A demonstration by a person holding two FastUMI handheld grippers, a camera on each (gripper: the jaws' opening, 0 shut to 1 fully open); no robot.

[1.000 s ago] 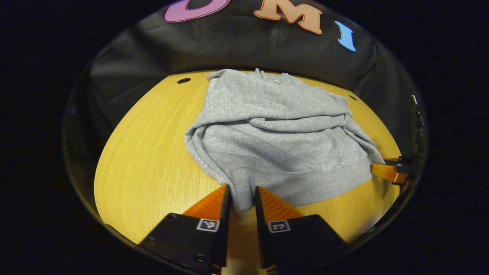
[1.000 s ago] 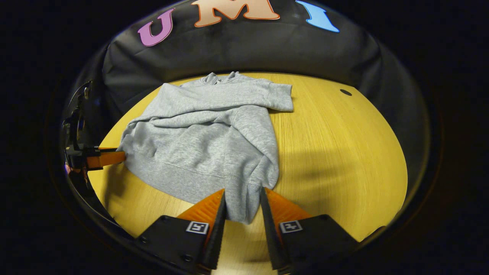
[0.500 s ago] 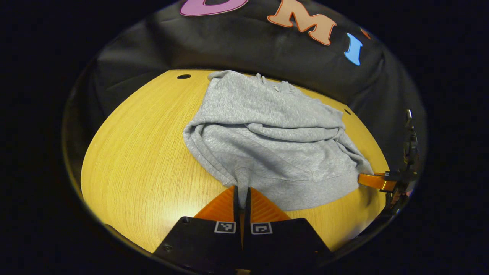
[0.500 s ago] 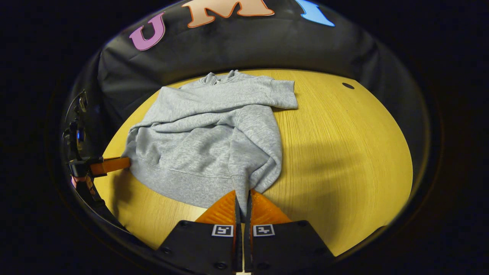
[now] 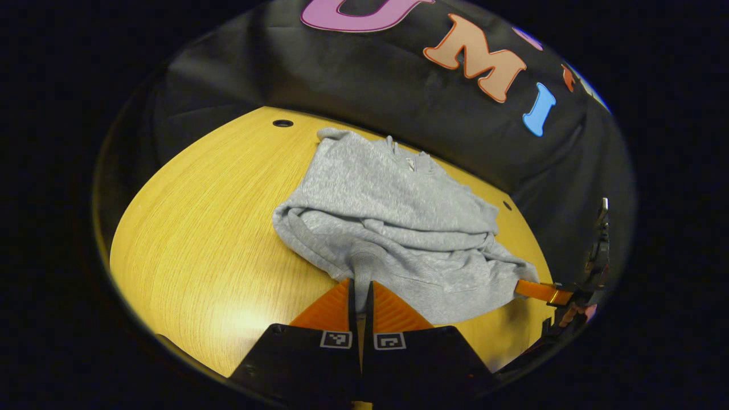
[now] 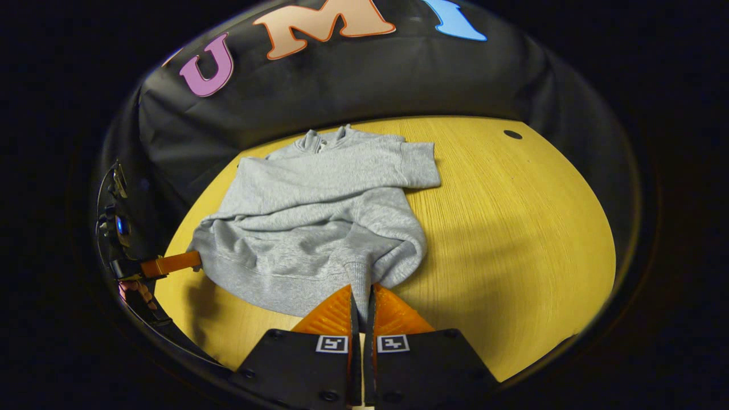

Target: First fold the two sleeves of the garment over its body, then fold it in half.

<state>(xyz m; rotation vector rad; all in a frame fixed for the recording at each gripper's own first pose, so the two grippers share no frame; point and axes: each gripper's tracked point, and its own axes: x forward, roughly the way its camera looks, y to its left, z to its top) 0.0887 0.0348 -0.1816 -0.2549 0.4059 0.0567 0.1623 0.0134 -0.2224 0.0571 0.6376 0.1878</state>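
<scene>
A grey hooded sweatshirt (image 5: 393, 216) (image 6: 319, 210) lies on the round wooden table (image 5: 199, 228) (image 6: 512, 228), both sleeves laid across its body. My left gripper (image 5: 360, 287) is shut on the ribbed hem at one bottom corner. My right gripper (image 6: 361, 290) is shut on the hem at the other bottom corner. Both corners are raised, and the hem sags between them above the table. The right gripper (image 5: 541, 291) also shows at the far right of the left gripper view, and the left gripper (image 6: 171, 264) at the far left of the right gripper view.
The black cloth wall (image 5: 398, 97) (image 6: 353, 85) curves close behind the table. A small dark hole (image 5: 282, 123) (image 6: 512, 134) sits in the tabletop near each far edge. Bare wood lies left of the sweatshirt in the left gripper view, right of it in the right gripper view.
Both grippers went from open around the hem corners to shut on them. They have since lifted the hem and carried it toward the collar, bunching the lower body.
</scene>
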